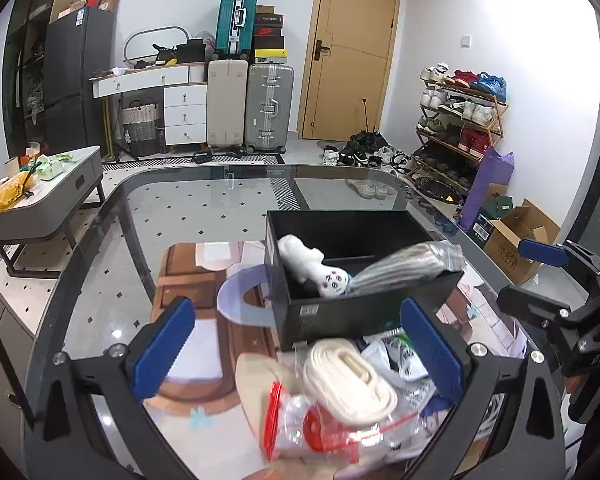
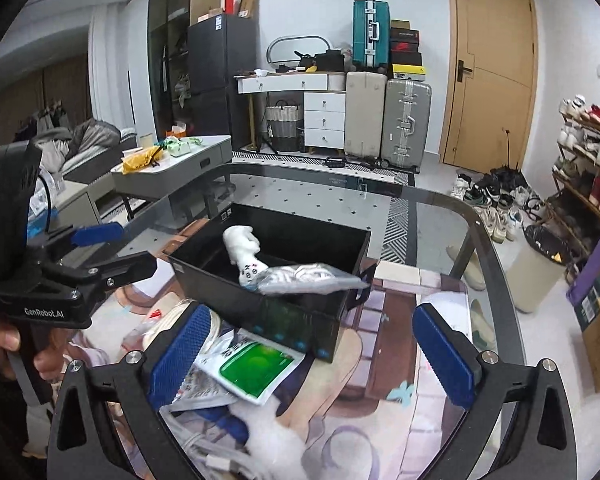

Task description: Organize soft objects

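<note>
Left wrist view: bagged grey cloth point(image 1: 408, 266) lies slantwise across our black box point(image 1: 340, 308), sticking over the right rim.
Both claws, left point(image 1: 300, 344) and right point(image 2: 312, 356), are spread and hold nothing; bench point(image 1: 204, 208) is open beyond.

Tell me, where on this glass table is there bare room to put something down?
Free: the glass table beyond and left of the black box, out to its far rim. Crowded: the near edge, where the bagged white roll and the green packet pile against the box.

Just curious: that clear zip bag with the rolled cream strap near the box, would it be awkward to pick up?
Probably. The zip bag looks thin and crinkled, so it would likely sag and slip. The cream strap is loosely coiled, so it may shift inside. It looks light.
</note>
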The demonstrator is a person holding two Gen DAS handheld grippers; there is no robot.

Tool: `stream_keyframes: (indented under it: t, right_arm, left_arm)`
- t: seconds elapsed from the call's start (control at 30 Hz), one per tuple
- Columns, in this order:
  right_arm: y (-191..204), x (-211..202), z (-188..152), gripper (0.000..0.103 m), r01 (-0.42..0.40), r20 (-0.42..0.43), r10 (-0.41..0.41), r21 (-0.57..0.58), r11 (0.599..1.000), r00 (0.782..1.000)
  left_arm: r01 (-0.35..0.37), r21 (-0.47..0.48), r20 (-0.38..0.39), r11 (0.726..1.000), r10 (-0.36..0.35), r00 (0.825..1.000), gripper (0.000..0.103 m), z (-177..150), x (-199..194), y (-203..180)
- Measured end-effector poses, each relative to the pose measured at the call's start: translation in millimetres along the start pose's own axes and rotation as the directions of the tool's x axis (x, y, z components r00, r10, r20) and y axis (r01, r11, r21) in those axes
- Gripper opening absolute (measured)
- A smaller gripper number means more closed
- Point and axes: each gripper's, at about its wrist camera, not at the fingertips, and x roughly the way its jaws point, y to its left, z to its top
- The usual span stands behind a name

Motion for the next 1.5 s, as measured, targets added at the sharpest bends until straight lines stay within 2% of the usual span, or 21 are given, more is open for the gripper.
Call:
stream_keyframes:
  t: [0.23, 0.7, 1.07, 1.3, 1.5]
  right_arm:
    - [7.8, -21.3, -22.9, 0.102, -0.008, -0.014, 0.009, 0.018, 1.000, 1.000]
    - [-1.9, -32.0, -65.7, 0.102, -0.011, -0.077, 0.018, 0.089, 0.996, 0.997]
    - [-19.6, -19.6, -80.2, 0.102, 0.051, -0.139, -0.037, 0.097, 0.994, 0.990]
    - [-26.0, -6.8, -86.8, 0.102, 0.069, -0.177, -0.052, 0.089, 0.994, 0.983]
    - [-18.4, 3.8, -92.3, 0.102, 0.046, -0.216, -0.035, 0.046, 0.998, 0.976]
  left_arm:
    - [-0.021, 0.015, 0.009, 1.000, 0.021, 1.000, 0.103, -18.6, -18.4, -3.1]
    - [-0.046, 0.066, 0.012, 0.997, 0.045, 0.999, 0.103, -56.1, -29.3, -13.5]
    - [-0.065, 0.059, -0.005, 0.996, 0.065, 0.998, 0.103, -66.1, -18.8, -4.1]
    - [-0.013, 0.042, -0.033, 0.999, 0.014, 0.999, 0.103, -66.8, -12.9, -1.0]
    - [0.007, 0.040, -0.047, 0.999, -0.005, 0.999, 0.103, -67.3, -9.7, -1.0]
